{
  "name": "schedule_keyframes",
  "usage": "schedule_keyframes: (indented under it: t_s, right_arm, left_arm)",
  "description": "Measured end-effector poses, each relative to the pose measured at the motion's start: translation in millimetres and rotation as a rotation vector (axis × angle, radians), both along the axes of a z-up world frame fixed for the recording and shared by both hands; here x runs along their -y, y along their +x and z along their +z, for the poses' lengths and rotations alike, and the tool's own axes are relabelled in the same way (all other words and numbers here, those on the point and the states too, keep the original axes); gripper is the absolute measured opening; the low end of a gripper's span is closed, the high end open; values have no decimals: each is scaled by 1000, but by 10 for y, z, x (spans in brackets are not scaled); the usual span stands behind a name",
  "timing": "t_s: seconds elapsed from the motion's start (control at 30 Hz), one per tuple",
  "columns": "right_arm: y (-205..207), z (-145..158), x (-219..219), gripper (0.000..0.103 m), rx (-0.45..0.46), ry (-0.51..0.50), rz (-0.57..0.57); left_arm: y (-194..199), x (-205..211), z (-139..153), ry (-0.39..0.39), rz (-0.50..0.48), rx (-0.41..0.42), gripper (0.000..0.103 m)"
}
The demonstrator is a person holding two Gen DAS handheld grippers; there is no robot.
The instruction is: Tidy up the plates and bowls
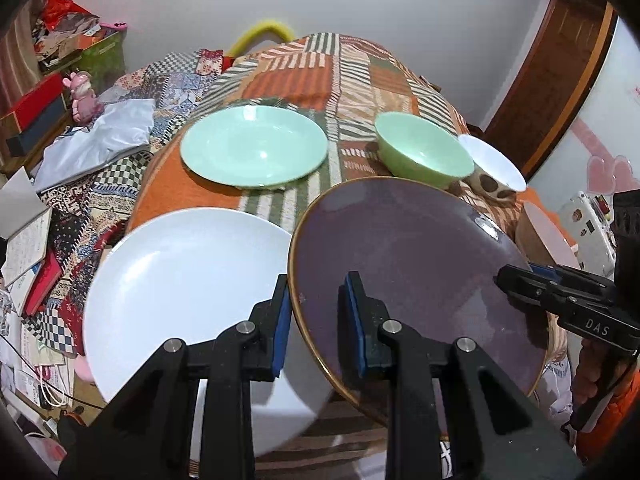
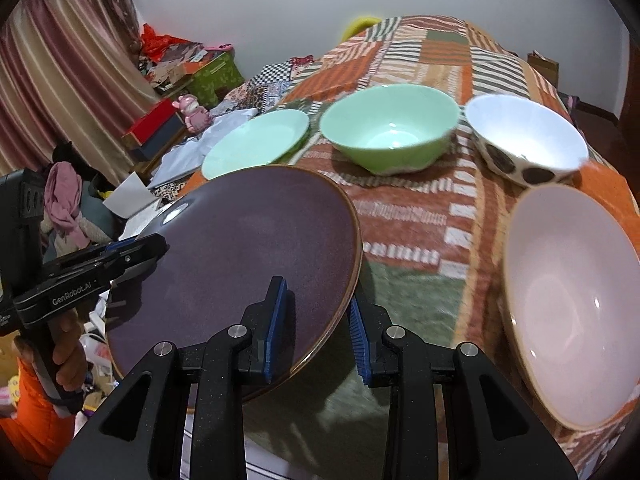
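Over the near edge of the table, the purple plate (image 1: 416, 280) hangs tilted, lifted off the patchwork cloth (image 2: 420, 220) and gripped at two rims. The left gripper (image 1: 316, 316) straddles its near-left rim, one blue pad above and one below, narrowly open around the plate's thickness. The right gripper (image 2: 318, 328) holds the near-right rim the same way; whether the pads press firmly cannot be told.

My judgement: the step in hand is carrying this plate to stack it with the others. The white plate (image 1: 188, 300) lies just beside it on the left, partly over the table edge, and looks the likely base. The next move calls for levelling the purple plate, shifting it left above the white one and lowering it gently.

Farther off sit a green plate (image 1: 254, 146), a green bowl (image 2: 390, 128), a spotted bowl (image 2: 524, 140) and, near right, a pink bowl (image 2: 576, 304). Beyond the table, the room is cluttered with boxes, papers and a curtain (image 2: 72, 72).
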State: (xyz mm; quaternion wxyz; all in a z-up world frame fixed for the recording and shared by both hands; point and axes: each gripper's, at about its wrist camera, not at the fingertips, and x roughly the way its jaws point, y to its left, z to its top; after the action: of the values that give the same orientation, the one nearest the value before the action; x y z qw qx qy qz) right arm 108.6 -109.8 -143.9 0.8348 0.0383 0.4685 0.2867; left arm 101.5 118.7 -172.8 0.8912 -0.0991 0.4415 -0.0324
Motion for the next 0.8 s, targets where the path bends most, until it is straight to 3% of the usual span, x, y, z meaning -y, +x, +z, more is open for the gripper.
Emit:
schedule_keyframes:
  t_s: [0.8]
  right_arm:
    - [-53,-216,384,27,-50,-22,-136]
  left_arm:
    - [282,394,-331,-8,-79,-68,26]
